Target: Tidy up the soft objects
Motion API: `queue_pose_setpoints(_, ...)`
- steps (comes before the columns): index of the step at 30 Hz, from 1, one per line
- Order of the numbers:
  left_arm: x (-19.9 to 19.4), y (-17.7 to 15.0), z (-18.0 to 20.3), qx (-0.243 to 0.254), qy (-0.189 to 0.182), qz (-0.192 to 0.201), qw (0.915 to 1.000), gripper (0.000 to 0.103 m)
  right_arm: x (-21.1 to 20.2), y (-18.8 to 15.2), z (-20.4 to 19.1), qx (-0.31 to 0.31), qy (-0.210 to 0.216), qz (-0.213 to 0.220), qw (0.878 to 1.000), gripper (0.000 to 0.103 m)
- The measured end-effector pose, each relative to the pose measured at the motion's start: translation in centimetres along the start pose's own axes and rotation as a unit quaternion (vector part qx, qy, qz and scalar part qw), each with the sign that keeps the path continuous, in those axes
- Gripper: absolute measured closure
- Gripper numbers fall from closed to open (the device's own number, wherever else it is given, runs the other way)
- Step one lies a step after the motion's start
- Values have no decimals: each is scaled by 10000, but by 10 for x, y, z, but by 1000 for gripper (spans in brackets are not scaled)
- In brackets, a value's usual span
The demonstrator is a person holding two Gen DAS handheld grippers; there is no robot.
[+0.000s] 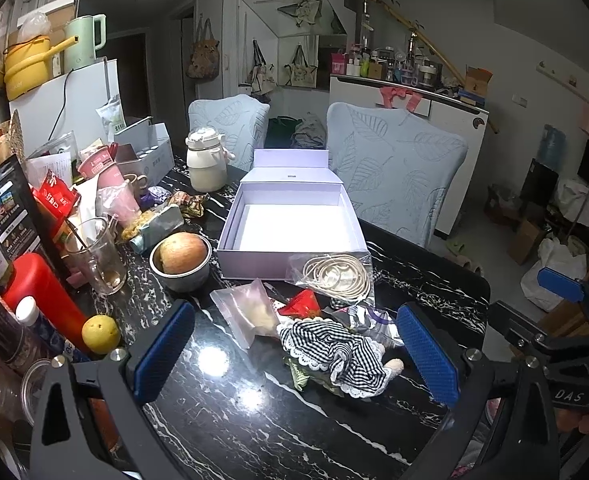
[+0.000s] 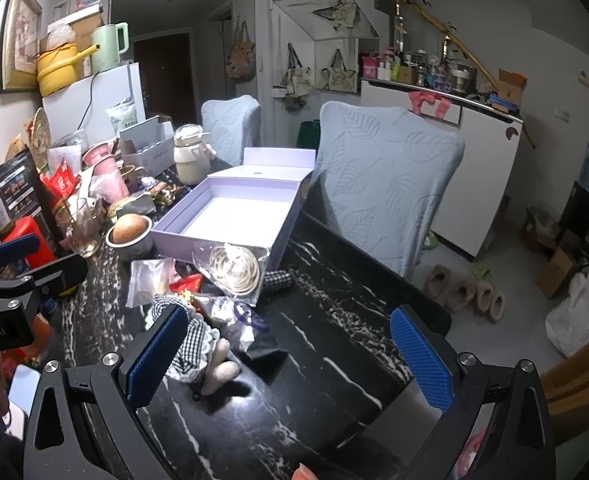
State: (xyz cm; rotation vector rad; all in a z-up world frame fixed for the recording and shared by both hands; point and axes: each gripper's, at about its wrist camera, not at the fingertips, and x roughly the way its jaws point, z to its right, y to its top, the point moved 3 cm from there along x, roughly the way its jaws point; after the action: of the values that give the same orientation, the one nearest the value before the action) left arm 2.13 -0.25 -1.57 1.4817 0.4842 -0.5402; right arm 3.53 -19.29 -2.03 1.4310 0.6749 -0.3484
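Black marble table point(image 1: 230, 420) w/ gingham doll point(image 1: 334, 352) by lilac box point(image 1: 290, 224); both tongs spread, empty

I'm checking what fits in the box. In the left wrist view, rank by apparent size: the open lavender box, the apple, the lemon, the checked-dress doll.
1. open lavender box
2. checked-dress doll, though it lies nearer the camera
3. apple
4. lemon

Left gripper point(image 1: 294, 354) agape; right gripper point(image 2: 288, 356) likewise
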Motion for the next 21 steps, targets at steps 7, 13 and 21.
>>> queue_pose_setpoints(7, 0, 0, 0, -10, -2, 0, 10000, 0, 1, -1, 0, -6, 8, -16, 10000, 0)
queue_pose_setpoints(13, 0, 0, 0, 2, 5, 3, 10000, 0, 1, -1, -1, -2, 8, -20, 10000, 0)
queue_pose_setpoints(21, 0, 0, 0, 12, 0, 7, 10000, 0, -1, -3, -2, -54, 38, 24, 10000, 0)
